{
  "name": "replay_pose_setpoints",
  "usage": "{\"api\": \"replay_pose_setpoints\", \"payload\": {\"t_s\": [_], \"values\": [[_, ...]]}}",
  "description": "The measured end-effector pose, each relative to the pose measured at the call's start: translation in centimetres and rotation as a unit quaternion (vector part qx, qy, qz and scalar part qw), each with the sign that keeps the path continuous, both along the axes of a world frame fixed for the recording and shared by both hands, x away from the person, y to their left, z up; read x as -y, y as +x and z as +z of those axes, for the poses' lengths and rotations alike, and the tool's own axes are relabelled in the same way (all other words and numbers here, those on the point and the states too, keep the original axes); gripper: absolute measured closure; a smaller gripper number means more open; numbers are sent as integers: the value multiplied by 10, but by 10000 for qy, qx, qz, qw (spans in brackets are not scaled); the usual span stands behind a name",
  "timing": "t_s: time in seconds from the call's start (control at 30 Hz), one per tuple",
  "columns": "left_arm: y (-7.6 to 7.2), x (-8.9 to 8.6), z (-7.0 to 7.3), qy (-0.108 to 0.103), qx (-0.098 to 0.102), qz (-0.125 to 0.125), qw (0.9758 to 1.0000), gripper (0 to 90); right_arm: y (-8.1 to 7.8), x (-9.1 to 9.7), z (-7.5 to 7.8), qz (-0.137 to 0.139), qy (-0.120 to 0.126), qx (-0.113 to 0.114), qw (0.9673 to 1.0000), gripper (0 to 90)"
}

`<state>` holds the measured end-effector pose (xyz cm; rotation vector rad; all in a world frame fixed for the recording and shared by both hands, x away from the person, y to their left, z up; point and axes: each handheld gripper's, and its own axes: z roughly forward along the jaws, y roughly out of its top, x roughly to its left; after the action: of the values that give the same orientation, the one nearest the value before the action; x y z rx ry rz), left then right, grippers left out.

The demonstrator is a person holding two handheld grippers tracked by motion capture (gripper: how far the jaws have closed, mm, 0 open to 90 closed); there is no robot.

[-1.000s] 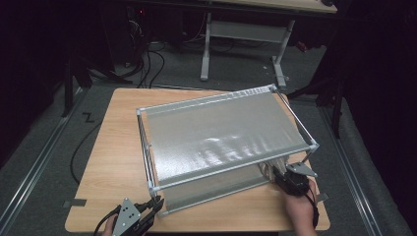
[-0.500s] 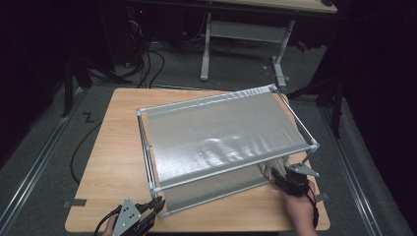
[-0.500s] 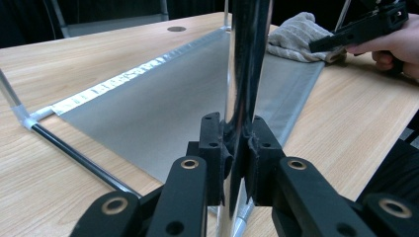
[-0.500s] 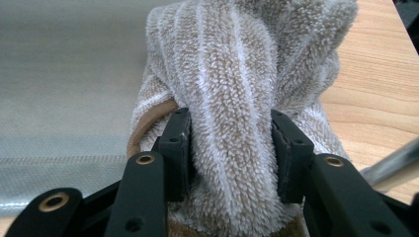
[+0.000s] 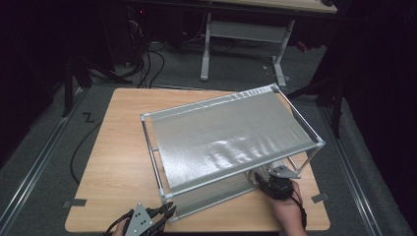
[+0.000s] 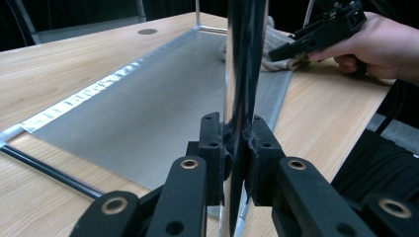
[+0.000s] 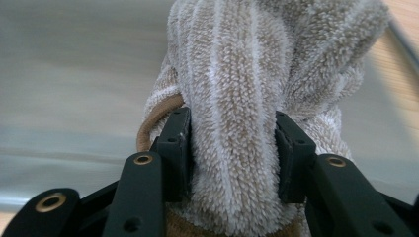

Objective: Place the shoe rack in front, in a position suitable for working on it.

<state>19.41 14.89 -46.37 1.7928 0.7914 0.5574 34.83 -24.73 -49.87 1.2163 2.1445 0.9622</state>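
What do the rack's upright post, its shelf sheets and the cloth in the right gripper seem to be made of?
Upright post: likely polished or chromed metal, since it mirrors the room. Shelf sheets: matte grey with a fine grain and a wavy sheen, probably thin metal or plastic; hard to tell which. Cloth: beige terry towelling with fuzzy ribbed pile and a tan loop.

The high view overlooks the rack (image 5: pixel 231 140); both gripper views sit close beneath its top shelf.
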Motion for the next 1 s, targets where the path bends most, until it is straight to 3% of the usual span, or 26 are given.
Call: {"api": "replay_pose_setpoints", "payload": {"t_s": [0.13, 0.2, 0.27, 0.57, 0.63, 0.67, 0.77, 0.9, 1.0], "values": [[0, 2, 0, 59, 35, 48, 10000, 799, -13, -34, 0, 413, 33, -108, 9991, 560], [0, 2, 1, 106, 57, 39, 9999, 799, -18, -51, 0, 797, -48, -17, 9968, 558], [-1, 4, 1, 141, 65, 74, 9999, 799, -26, -69, 0, 976, 30, -126, 9951, 556], [0, 3, 1, 81, 24, 34, 10000, 801, -49, -127, -1, 1907, 38, -47, 9816, 555], [1, 3, 1, 77, 32, 32, 10000, 801, -55, -137, -1, 2042, 50, -35, 9789, 555], [0, 3, 1, 77, 41, 37, 10000, 800, -59, -142, 0, 2032, 54, -108, 9791, 555], [1, 4, 0, 75, 57, 35, 9999, 799, -68, -155, 1, 2244, 94, -164, 9743, 554], [0, 5, 0, 60, 57, 42, 10000, 799, -80, -170, 2, 2698, 259, -243, 9623, 541], [0, 5, 0, 53, 54, 40, 10000, 798, -90, -181, 1, 2988, 213, -230, 9538, 518]]}}
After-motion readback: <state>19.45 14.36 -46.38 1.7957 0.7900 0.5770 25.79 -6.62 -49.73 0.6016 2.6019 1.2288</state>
